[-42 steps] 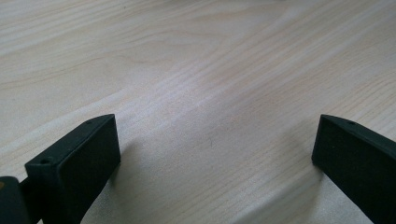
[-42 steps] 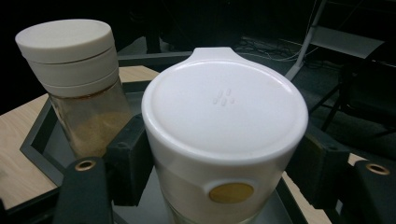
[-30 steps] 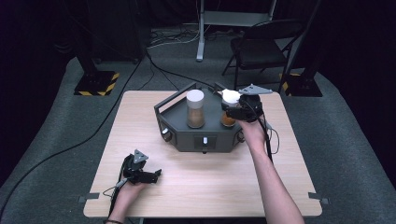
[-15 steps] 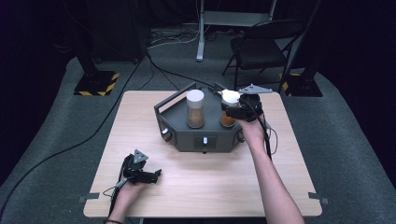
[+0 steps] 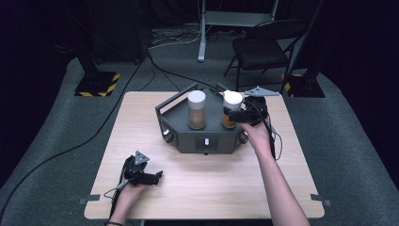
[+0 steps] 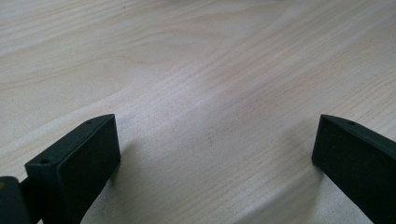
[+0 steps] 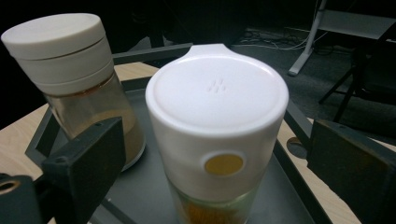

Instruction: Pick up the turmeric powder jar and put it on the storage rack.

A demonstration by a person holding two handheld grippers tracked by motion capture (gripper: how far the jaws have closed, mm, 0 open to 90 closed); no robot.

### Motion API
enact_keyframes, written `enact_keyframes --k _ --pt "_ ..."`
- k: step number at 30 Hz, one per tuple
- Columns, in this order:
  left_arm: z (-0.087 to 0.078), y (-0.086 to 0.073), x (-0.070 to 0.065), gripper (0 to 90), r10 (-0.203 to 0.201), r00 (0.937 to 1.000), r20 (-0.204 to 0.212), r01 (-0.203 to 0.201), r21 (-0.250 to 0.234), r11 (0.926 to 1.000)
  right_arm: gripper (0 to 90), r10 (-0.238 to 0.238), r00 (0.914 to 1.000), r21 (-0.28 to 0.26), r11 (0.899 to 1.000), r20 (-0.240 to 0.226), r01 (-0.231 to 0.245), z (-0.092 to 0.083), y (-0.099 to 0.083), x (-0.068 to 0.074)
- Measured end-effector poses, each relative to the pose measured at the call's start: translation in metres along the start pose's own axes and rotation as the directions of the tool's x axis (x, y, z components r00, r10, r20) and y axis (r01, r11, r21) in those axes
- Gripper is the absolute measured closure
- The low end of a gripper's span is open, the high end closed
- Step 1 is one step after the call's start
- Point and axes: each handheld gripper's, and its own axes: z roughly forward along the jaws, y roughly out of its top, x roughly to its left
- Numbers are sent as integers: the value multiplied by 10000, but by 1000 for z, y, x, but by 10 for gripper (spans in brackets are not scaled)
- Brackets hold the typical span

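Note:
A dark grey tray (image 5: 202,139) stands at the table's far middle and holds two jars of brownish contents. The left jar (image 5: 196,109) (image 7: 79,84) has a ribbed white lid. The right jar (image 5: 232,101) (image 7: 217,121) wears a smooth white cap with a yellow dot on its side. My right gripper (image 5: 234,113) (image 7: 217,140) is level with that cap. Its jaws have just been opening and now stand wide on either side of the cap, with a gap at each side. My left gripper (image 5: 157,177) (image 6: 215,135) rests open on the bare wood near the front left.
The wooden table (image 5: 282,188) has free room in front of the tray and to its left. A cable (image 5: 275,136) trails from the right gripper along the forearm. A chair (image 5: 263,47) and stand legs sit on the floor beyond the table.
Both hands stay where they were, and the jars and the tray have not moved. At this distance the high view shows no clear difference in the right gripper's jaws.

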Motion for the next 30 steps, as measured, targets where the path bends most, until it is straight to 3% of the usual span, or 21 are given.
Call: enact_keyframes --k 9,30 --pt "0 0 0 6 -4 10000 -1 4 -2 10000 8 16 10000 -44 10000 67 -16 -12 -11 -2" --pt "0 0 0 6 -6 10000 -1 6 -4 10000 0 384 9981 -353 9987 481 -367 -42 -54 -14"
